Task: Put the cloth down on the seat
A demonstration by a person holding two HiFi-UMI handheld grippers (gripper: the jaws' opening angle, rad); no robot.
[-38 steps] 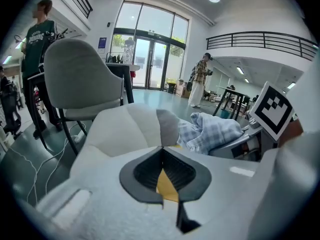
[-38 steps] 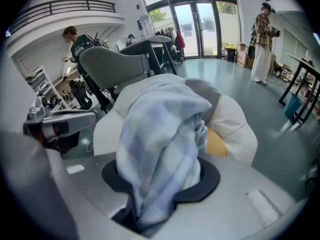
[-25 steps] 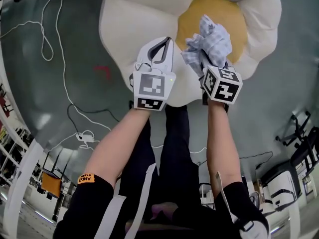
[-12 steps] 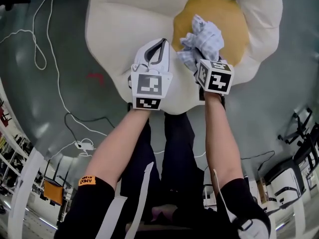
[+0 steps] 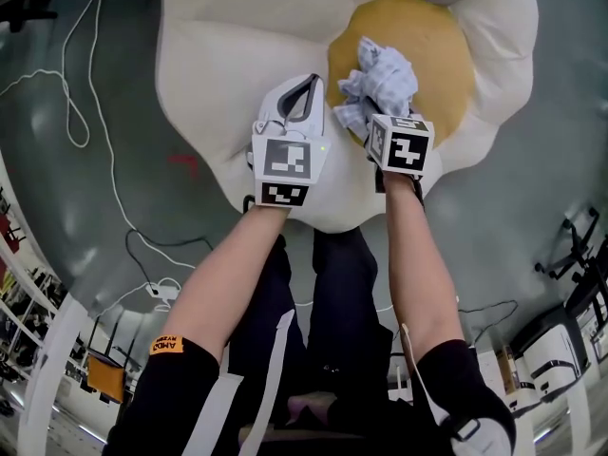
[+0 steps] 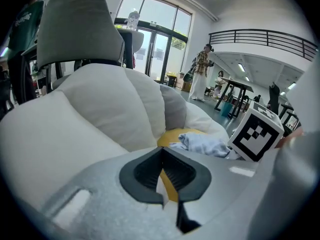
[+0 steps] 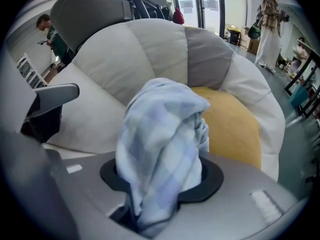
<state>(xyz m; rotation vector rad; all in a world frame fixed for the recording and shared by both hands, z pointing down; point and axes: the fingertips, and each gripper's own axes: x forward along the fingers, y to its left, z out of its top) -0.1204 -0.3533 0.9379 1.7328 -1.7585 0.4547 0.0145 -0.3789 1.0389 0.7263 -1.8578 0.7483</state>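
Observation:
A crumpled light-blue checked cloth (image 5: 382, 72) stands bunched up out of my right gripper (image 5: 385, 112), which is shut on it just above the yellow seat cushion (image 5: 435, 36). In the right gripper view the cloth (image 7: 160, 134) fills the gap between the jaws of the gripper (image 7: 160, 186) and hides the pads; those jaws have just been opening a little with the cloth still between them. My left gripper (image 5: 302, 88) hovers beside it over the cream petal, its tips together (image 6: 161, 151) and nothing in them. From the left gripper view the cloth (image 6: 202, 145) lies low over the yellow seat (image 6: 172, 136).
The seat is the centre of a flower-shaped chair with cream petals (image 5: 223, 55) and a grey headrest (image 6: 75, 24). White cables (image 5: 109, 160) trail over the grey floor at left. A person (image 6: 202, 71) stands far off by the windows.
Both grippers have come down toward the chair. The cloth, still in the right gripper, now sits lower and closer to the yellow seat.

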